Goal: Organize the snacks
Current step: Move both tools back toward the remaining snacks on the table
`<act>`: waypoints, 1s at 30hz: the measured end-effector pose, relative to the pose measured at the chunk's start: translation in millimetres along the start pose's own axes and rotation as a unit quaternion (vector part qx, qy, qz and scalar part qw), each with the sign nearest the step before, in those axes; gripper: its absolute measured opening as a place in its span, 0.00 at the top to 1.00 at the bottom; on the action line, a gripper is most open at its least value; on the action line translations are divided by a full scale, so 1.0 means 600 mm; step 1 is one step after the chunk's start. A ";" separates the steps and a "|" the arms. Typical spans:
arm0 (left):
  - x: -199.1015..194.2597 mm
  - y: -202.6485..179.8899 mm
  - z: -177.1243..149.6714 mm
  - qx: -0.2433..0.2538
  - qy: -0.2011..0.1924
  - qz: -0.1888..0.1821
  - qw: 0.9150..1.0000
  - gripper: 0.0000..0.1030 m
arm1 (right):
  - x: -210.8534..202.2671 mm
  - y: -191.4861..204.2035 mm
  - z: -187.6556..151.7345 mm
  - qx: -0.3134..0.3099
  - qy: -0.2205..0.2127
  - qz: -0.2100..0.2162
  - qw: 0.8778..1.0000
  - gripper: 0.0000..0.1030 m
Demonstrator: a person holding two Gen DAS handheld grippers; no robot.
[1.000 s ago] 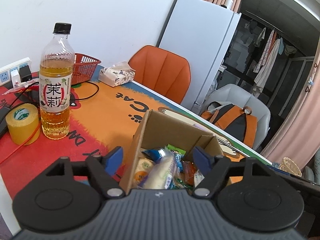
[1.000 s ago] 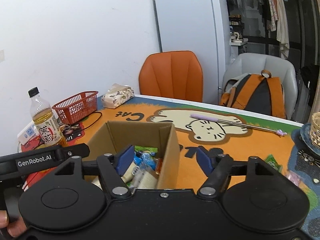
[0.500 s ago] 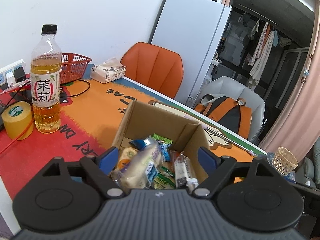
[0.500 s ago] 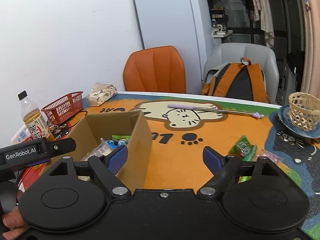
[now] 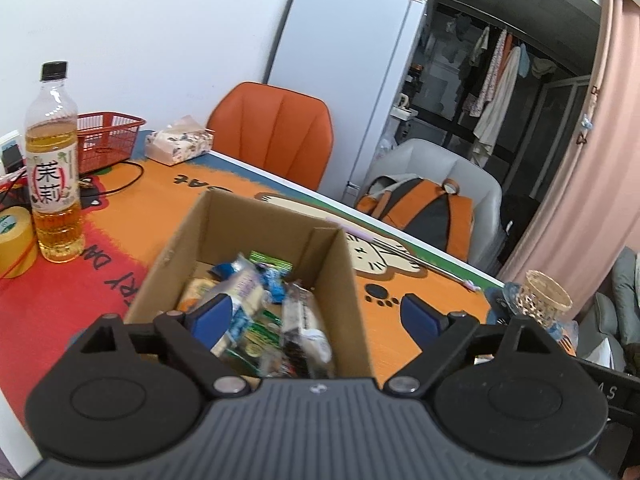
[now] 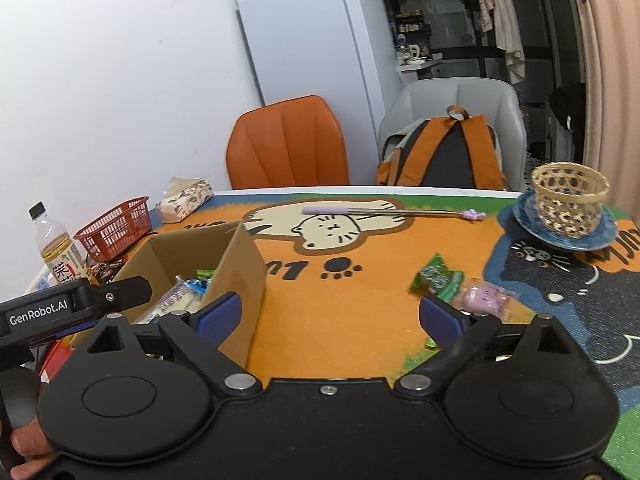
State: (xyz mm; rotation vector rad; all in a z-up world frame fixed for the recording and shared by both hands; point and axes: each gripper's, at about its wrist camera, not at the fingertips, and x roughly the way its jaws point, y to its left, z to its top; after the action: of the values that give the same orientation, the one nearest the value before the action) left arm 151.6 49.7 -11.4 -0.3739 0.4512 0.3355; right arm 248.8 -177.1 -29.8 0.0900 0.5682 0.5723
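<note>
cardboard box (image 5: 256,240) | open-topped, brown | holds mixed snack packets (image 5: 276,316)

Both grippers tilt downward near the box (image 5: 256,240). The left gripper (image 5: 316,316) and right gripper (image 6: 330,314) have just been opening, jaws wide, nothing held.

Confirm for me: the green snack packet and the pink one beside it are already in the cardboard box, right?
Not right. The right wrist view shows the green snack packet and the pink one beside it still lying on the orange mat, outside the cardboard box.
</note>
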 end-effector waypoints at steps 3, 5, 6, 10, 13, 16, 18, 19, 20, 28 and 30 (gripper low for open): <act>0.002 -0.018 -0.007 0.009 0.001 -0.003 1.000 0.12 | -0.008 -0.017 -0.002 0.008 -0.001 -0.006 1.000 0.04; 0.003 -0.031 -0.010 0.014 0.004 -0.010 1.000 0.12 | -0.014 -0.029 -0.003 0.014 -0.002 -0.010 1.000 0.03; 0.004 -0.036 -0.012 0.016 0.004 -0.013 1.000 0.12 | -0.016 -0.034 -0.004 0.016 -0.003 -0.012 1.000 0.02; 0.008 -0.060 -0.019 0.027 0.006 -0.025 0.999 0.11 | -0.025 -0.057 -0.007 0.021 -0.006 -0.024 0.999 0.00; 0.014 -0.077 -0.024 0.034 0.009 -0.035 0.999 0.11 | -0.029 -0.077 -0.008 0.028 -0.006 -0.036 0.999 0.00; 0.022 -0.093 -0.029 0.040 0.014 -0.042 0.998 0.10 | -0.033 -0.099 -0.009 0.039 -0.008 -0.046 0.998 0.00; 0.026 -0.105 -0.033 0.044 0.016 -0.046 0.998 0.10 | -0.034 -0.113 -0.010 0.044 -0.010 -0.052 0.998 0.00; 0.030 -0.110 -0.034 0.047 0.017 -0.049 0.998 0.10 | -0.034 -0.121 -0.011 0.049 -0.011 -0.056 0.997 0.00; 0.032 -0.115 -0.036 0.049 0.018 -0.050 0.997 0.10 | -0.035 -0.127 -0.011 0.052 -0.011 -0.059 0.997 0.00; 0.058 -0.150 -0.052 0.066 0.026 -0.067 0.995 0.10 | -0.016 -0.172 -0.027 0.070 -0.002 -0.070 0.995 0.03; 0.063 -0.158 -0.055 0.072 0.027 -0.068 0.995 0.11 | -0.009 -0.178 -0.030 0.072 0.003 -0.067 0.995 0.06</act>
State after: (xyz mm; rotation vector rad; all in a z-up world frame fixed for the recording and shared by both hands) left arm 208.9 -39.0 -31.2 -0.2718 0.4974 0.1595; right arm 287.6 -270.9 -67.3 0.1844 0.6166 0.4006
